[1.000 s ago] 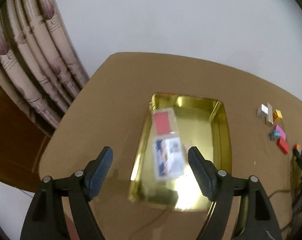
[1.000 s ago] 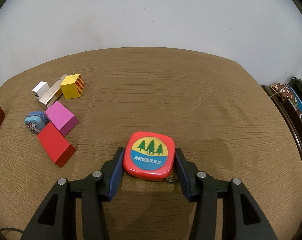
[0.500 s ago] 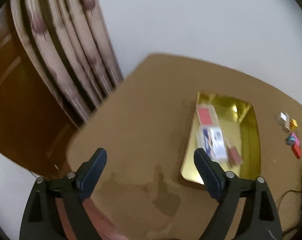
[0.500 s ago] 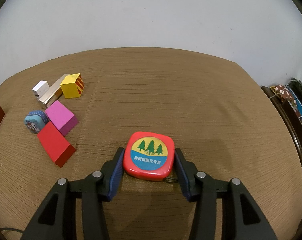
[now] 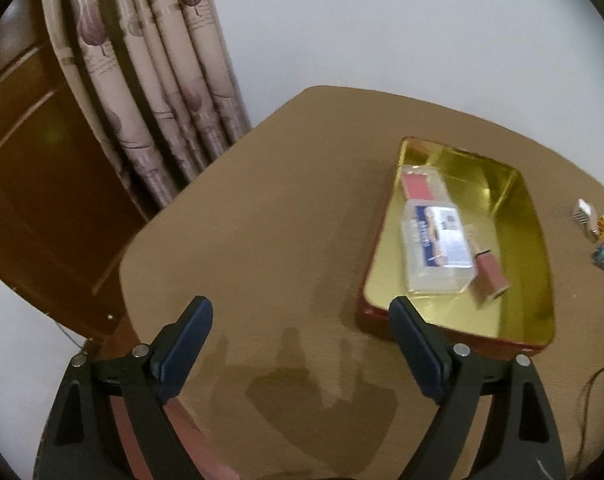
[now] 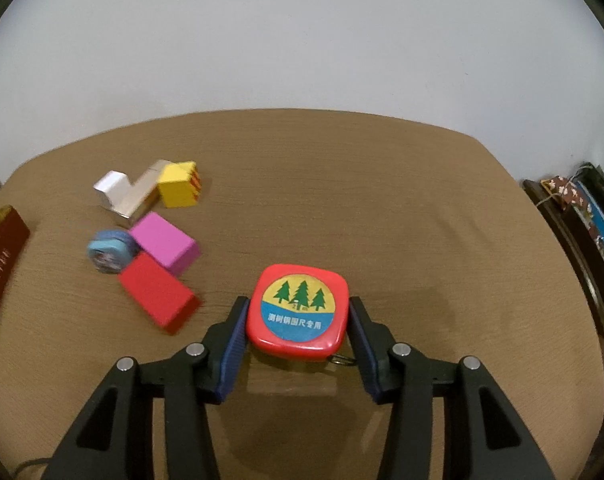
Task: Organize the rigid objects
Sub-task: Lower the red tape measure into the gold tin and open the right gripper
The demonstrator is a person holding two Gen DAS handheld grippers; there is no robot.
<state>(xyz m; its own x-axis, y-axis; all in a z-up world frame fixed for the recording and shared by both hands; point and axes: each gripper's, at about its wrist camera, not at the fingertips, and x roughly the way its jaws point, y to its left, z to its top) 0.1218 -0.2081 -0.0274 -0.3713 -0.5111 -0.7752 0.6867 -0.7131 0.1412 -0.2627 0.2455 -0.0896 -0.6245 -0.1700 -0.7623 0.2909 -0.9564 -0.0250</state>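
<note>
My right gripper [image 6: 298,314] is shut on a red square tape measure [image 6: 300,300] with a pine-tree label and holds it just above the brown table, its shadow beneath. To its left lie a red block [image 6: 158,294], a pink block [image 6: 166,242], a blue round tin [image 6: 106,254], a yellow cube [image 6: 178,184] and a silver piece [image 6: 110,188]. My left gripper [image 5: 300,312] is open and empty over bare table, left of the gold tray [image 5: 533,240]. In the tray lie a clear plastic box [image 5: 437,248] and a small pink box [image 5: 489,276].
A patterned curtain [image 5: 154,92] and a brown wooden door [image 5: 34,168] stand beyond the table's left edge. The tray's dark red wall [image 6: 2,248] shows at the far left of the right wrist view. A cluttered shelf [image 6: 581,220] lines the right side. A cable [image 5: 593,380] lies near the tray.
My left gripper has pulled back and to the left of the tray, sunk lower, and its jaws have widened. My right gripper has risen slightly with the tape measure in it.
</note>
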